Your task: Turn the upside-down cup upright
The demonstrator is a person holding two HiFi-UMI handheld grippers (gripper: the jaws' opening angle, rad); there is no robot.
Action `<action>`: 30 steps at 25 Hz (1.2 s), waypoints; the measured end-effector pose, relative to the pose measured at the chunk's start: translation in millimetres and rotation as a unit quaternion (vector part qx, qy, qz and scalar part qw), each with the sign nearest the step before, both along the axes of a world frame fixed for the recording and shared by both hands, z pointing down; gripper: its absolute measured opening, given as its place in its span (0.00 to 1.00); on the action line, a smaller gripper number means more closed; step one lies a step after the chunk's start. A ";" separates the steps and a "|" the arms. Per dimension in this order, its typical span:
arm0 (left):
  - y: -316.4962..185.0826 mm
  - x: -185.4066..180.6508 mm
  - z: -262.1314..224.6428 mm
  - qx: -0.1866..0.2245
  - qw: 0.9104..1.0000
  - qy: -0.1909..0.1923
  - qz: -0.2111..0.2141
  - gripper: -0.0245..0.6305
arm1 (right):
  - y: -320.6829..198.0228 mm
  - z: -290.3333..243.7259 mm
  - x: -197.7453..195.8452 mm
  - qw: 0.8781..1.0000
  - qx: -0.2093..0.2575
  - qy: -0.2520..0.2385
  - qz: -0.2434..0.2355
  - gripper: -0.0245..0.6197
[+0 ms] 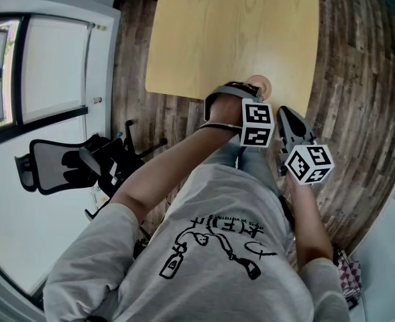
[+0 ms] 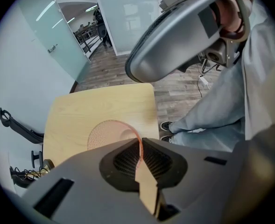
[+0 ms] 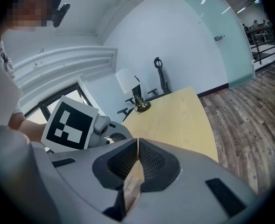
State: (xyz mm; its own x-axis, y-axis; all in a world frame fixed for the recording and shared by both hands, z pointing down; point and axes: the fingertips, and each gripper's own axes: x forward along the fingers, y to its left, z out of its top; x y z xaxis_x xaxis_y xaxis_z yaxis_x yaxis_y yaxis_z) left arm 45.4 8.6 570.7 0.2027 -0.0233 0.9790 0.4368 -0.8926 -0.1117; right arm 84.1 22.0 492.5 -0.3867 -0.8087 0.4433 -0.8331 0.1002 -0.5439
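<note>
Head view: the left gripper pointed steeply down at the peach cup, which sat at the near edge of the wooden table. The right gripper hung just beside it.

Left gripper view: the jaws were pinching the cup's thin wall with the mouth facing the camera, so I'd guess it was basically upright.

Right gripper view: the jaws were closed on nothing, probably just parked out of the way.

Nothing readable here, honestly. My shirt has black lettering over a doodle, but I can't make it out, and the marker cubes only carry square patterns.
</note>
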 end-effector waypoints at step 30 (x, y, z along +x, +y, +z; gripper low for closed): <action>-2.5 4.3 5.8 0.027 1.000 0.013 -0.008 0.12 | 6.0 -0.2 1.8 1.000 -0.004 -0.004 0.006 0.08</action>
State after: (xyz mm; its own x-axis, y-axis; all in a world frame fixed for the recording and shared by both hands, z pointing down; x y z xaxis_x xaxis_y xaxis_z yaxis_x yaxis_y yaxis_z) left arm 49.7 6.1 576.5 0.2280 -0.0787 0.9705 0.4193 -0.8916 -0.1709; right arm 86.0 28.1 492.3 -0.3810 -0.8093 0.4471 -0.8299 0.0862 -0.5512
